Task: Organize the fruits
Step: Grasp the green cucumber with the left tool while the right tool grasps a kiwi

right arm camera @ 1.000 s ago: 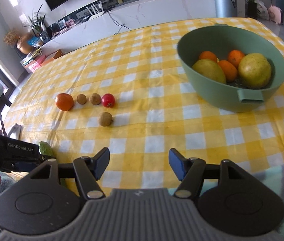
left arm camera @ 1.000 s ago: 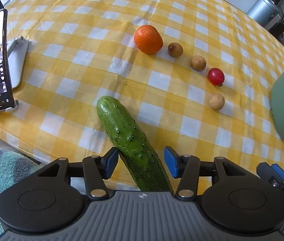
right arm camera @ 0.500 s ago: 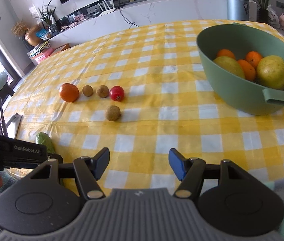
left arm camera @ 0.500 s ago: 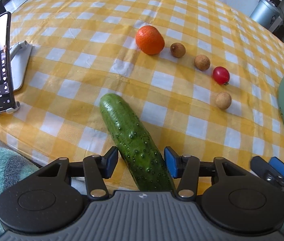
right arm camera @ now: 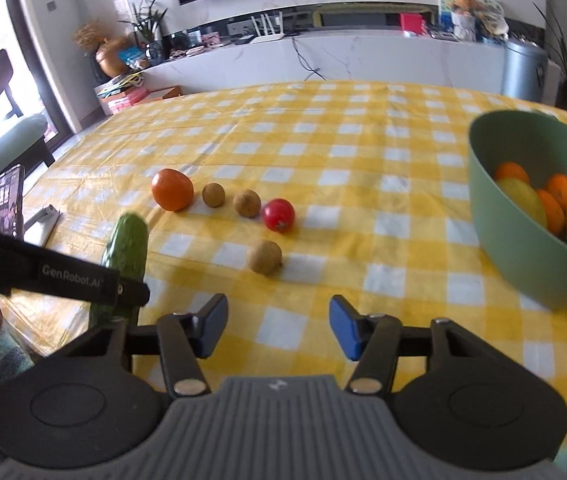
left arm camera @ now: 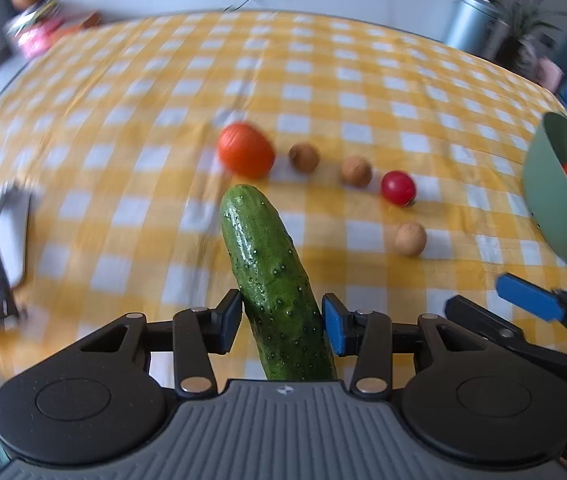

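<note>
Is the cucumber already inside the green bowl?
No, the cucumber is clamped in the left claw above the checked tablecloth, well apart from the green bowl.

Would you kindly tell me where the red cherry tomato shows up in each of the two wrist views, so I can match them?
Left wrist view: the cherry tomato lies right of centre, past the cucumber held in the left tongs.
Right wrist view: the cherry tomato lies near the centre, above the open right tongs.
Shared landmark: the green bowl at the right edge of both.
</note>
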Tool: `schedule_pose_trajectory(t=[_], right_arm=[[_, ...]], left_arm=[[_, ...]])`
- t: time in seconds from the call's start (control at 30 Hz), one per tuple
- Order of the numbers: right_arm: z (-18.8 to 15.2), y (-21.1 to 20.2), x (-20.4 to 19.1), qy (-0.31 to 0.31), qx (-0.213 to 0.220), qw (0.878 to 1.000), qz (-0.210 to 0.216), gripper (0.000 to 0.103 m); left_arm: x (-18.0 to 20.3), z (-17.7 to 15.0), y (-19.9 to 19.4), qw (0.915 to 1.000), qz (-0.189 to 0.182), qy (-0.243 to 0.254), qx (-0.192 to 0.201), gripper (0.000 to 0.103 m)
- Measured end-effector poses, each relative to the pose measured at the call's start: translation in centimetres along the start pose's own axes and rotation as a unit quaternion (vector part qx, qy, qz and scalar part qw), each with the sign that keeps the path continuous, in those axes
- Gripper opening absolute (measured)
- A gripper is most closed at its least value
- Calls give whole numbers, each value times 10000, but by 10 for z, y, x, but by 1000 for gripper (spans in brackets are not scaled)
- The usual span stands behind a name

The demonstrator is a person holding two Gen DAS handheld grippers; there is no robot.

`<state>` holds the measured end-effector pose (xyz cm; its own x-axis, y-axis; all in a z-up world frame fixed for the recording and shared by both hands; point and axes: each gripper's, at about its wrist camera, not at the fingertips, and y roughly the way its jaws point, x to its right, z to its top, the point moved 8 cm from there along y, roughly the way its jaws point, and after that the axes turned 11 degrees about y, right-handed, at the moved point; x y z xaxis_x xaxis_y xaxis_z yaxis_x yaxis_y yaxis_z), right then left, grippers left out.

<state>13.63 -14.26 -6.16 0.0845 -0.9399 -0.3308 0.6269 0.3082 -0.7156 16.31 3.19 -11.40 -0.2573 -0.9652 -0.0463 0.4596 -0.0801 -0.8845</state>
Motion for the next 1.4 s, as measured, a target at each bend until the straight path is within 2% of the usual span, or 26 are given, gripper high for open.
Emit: schedule_pose_trajectory(t=[0.1,0.23,0.43,0.67,0.87,0.97,1.07,1.4], right_arm=[[4,10,-7,-212,34,9998,-7,46],[7,21,-17,-526,106,9986,5,37],[12,36,-20,-703,162,9973,108,30],[15,51,-18,-707,199,9973,24,28],[13,55,-15,-635,178,9978,76,25],[12,57,-15,-629,124,9979,104,25],[10,58,-16,-626,121,9979,128,25],[12,53,-14,-584,221,9980,75,24]], left_arm=[[2,8,3,9993,16,375,40,49],[4,10,11,9987,-396,325,49,49],[7,7,19,9980,-407,470,104,49],[3,7,24,9984,-515,221,94,49],[-5,4,25,9979,-581,-253,139,52],[-4,3,26,9979,-553,-309,152,52],[-3,3,27,9974,-568,-404,167,47],[3,4,24,9987,-385,-260,210,44]])
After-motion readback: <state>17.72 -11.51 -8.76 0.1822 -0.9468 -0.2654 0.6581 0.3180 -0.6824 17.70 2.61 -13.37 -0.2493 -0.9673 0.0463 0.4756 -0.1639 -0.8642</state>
